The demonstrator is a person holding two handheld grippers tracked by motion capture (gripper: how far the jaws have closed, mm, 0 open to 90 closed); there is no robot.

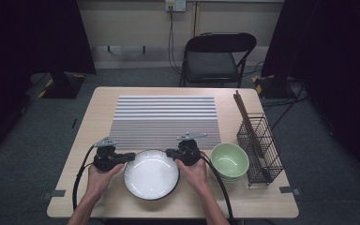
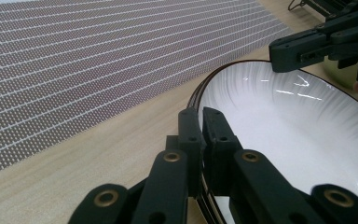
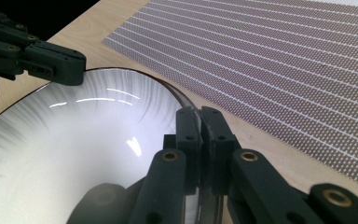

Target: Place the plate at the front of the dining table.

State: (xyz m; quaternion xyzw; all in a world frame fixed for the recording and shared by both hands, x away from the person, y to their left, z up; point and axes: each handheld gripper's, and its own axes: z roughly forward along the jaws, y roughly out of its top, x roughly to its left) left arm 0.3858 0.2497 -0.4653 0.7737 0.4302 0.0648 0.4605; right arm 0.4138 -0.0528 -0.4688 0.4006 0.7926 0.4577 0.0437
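White and dark-rimmed, the plate [image 1: 151, 175] sits on the wooden table [image 1: 98, 112] just short of the striped mat [image 1: 165, 121], beside a green bowl [image 1: 229, 161]. I have my left gripper [image 2: 201, 119] clamped on its left rim, my right gripper [image 3: 199, 116] pinching the opposite rim.

Left gripper [image 2: 200, 122] low in front, two black jaws pressed tight on the thin dark rim of a white bowl [image 2: 298, 135]. One jaw outside the rim, one inside. Bowl shiny, with fine lines down its inner wall, sitting on a pale wood table [image 2: 98, 154]. Striped mat [image 2: 98, 56] beyond, just beside the bowl. Right gripper [image 2: 326, 39] up top, at the far rim of the bowl.
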